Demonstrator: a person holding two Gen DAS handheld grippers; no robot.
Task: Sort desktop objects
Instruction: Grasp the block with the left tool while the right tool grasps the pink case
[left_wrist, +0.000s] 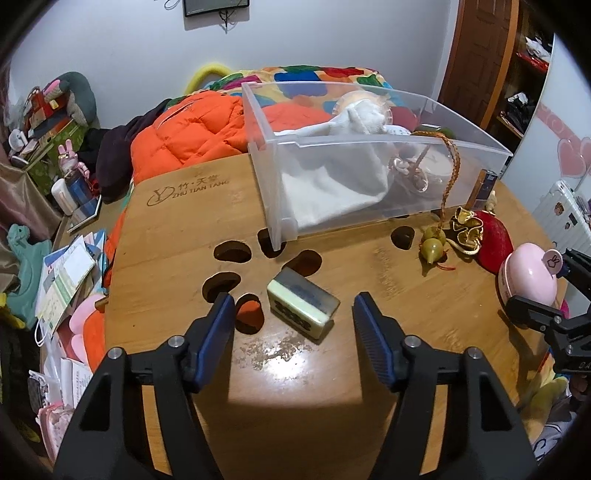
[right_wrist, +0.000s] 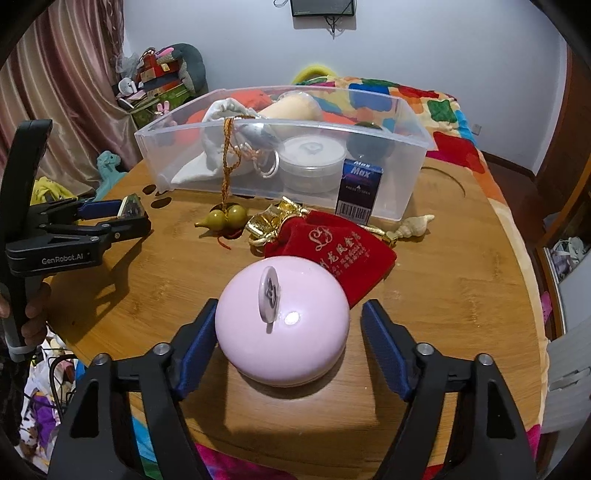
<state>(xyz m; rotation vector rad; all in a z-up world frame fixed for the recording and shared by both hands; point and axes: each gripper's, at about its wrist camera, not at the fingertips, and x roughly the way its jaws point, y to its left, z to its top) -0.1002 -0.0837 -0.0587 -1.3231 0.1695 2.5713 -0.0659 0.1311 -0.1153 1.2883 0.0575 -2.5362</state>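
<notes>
A mahjong tile (left_wrist: 303, 306) with a green back lies on the wooden table (left_wrist: 369, 369) between the blue pads of my left gripper (left_wrist: 293, 314). There is a gap on each side of it, so the jaws are open. In the right wrist view the left gripper (right_wrist: 133, 214) reaches in from the left around that tile (right_wrist: 132, 207). A pink domed round box (right_wrist: 282, 325) sits between the fingers of my right gripper (right_wrist: 290, 314). The left pad is at its side, the right pad stands clear, and the jaws are open.
A clear plastic bin (right_wrist: 413, 147) at the back holds a white cloth, a round tub and beads. In front lie a gourd pendant (right_wrist: 225, 218), a gold pouch (right_wrist: 269, 221), a red velvet pouch (right_wrist: 343, 251), a blue Max box (right_wrist: 356, 188) and a shell (right_wrist: 415, 225). Oval holes (left_wrist: 232, 253) pierce the table.
</notes>
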